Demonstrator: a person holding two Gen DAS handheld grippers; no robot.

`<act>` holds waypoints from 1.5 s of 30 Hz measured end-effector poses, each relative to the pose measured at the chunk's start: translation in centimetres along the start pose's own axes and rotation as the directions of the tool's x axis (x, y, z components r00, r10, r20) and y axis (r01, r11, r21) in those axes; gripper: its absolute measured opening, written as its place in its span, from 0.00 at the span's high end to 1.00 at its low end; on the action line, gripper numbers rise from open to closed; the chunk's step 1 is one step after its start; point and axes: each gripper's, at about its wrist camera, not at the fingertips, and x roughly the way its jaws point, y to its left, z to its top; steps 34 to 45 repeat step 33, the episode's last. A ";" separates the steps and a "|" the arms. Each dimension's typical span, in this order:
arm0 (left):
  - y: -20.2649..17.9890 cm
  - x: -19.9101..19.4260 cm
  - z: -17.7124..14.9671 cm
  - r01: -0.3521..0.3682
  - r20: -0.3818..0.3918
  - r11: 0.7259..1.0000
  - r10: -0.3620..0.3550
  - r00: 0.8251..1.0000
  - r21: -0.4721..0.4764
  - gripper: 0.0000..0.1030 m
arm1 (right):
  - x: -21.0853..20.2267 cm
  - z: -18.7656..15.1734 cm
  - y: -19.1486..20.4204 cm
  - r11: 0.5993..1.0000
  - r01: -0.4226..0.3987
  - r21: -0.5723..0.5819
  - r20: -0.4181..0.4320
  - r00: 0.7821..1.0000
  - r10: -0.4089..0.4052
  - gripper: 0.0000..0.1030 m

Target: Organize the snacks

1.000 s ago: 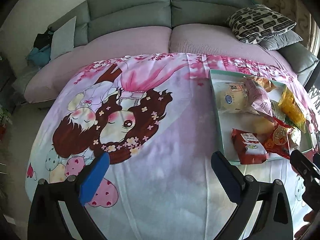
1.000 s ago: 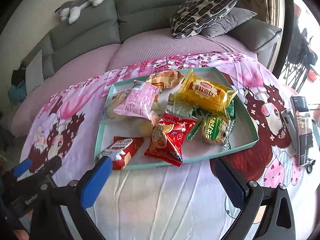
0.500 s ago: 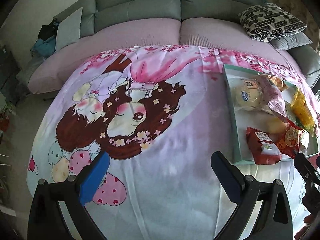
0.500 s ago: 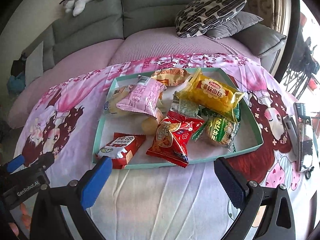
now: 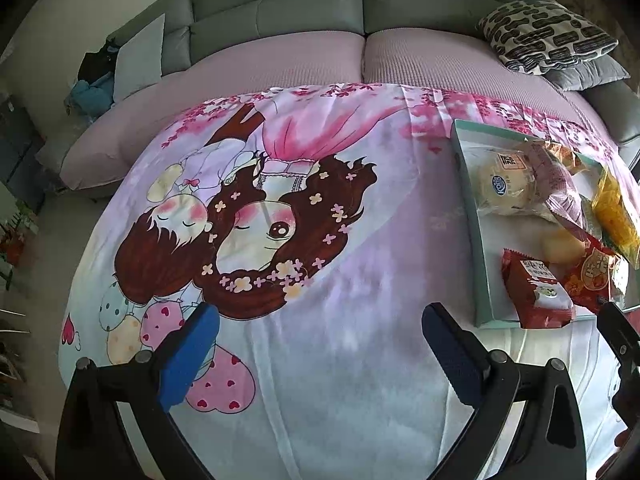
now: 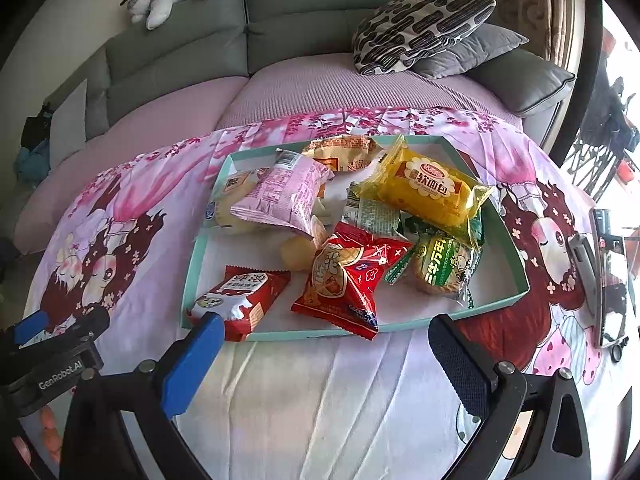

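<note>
The right tongs are gaping wide and empty, hovering nearest the small red-and-white foil snack packet. It is lying at 11 o'clock from them in the near-left corner of the shallow teal cardboard tray, long axis toward 1 o'clock. The left tongs are also spread wide, holding nothing, with the tray off at 2 o'clock.

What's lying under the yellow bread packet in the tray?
The yellow bread packet rests on a pale green wrapper and a dark green one; what lies beneath them in the tray is covered.
</note>
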 end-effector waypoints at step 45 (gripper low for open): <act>0.0 0.0 -0.1 -0.043 -0.002 0.999 0.043 0.999 0.007 0.02 | 0.2 -0.2 -0.5 1.000 0.000 0.010 -0.008 1.000 0.000 0.00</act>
